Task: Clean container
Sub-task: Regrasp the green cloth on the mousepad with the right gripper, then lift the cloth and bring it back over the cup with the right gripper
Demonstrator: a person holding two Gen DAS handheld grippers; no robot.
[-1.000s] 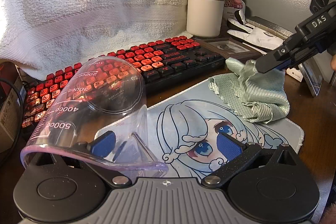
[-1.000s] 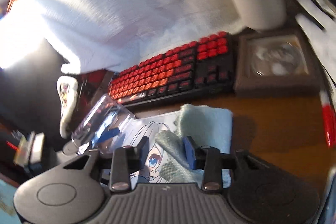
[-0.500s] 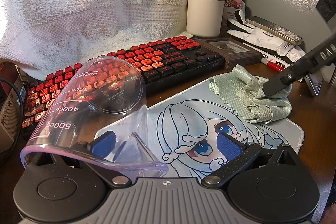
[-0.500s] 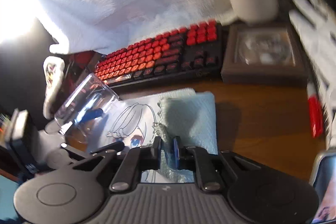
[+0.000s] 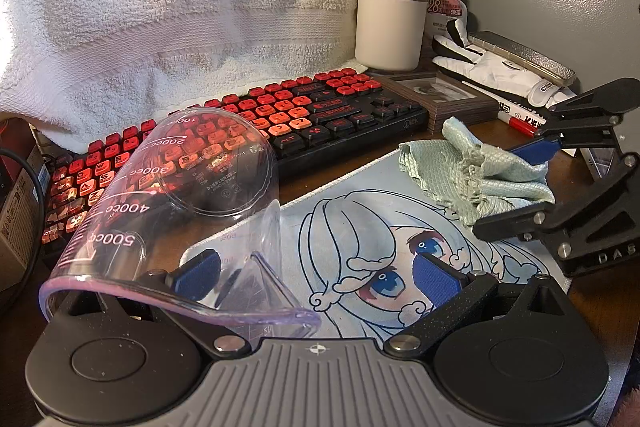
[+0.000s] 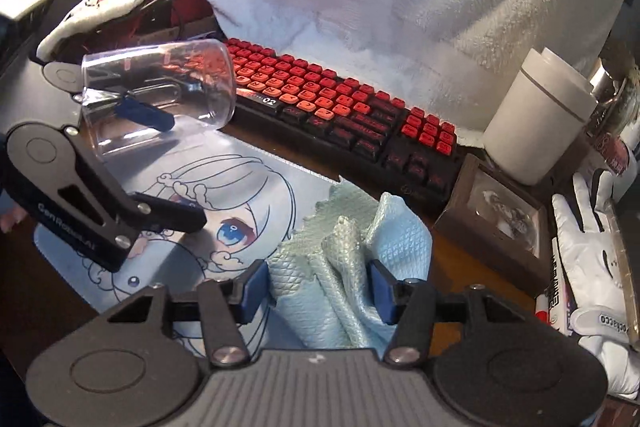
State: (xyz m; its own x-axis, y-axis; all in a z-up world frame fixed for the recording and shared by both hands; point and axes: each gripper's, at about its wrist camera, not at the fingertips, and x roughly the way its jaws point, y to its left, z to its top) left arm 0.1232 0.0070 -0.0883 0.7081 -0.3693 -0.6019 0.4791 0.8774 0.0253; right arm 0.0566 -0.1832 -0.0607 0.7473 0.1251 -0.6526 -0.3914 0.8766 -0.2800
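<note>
- While the left claw [image 5: 316, 273] stands wide apart, one blue pad sits inside the clear, smooth plastic measuring beaker [image 5: 180, 203], tipped on its side above the bench
- Right claw [image 6: 318, 291] gapes around the crumpled, waffle-textured pale green cloth [image 6: 340, 267] on the printed mat [image 5: 340, 227]

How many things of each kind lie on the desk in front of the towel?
Cup: 1
Cloth: 1
Keyboard: 1
Mat: 1
Canister: 1
Frame: 1
Glove: 1
Marker: 1
Total: 8
</note>
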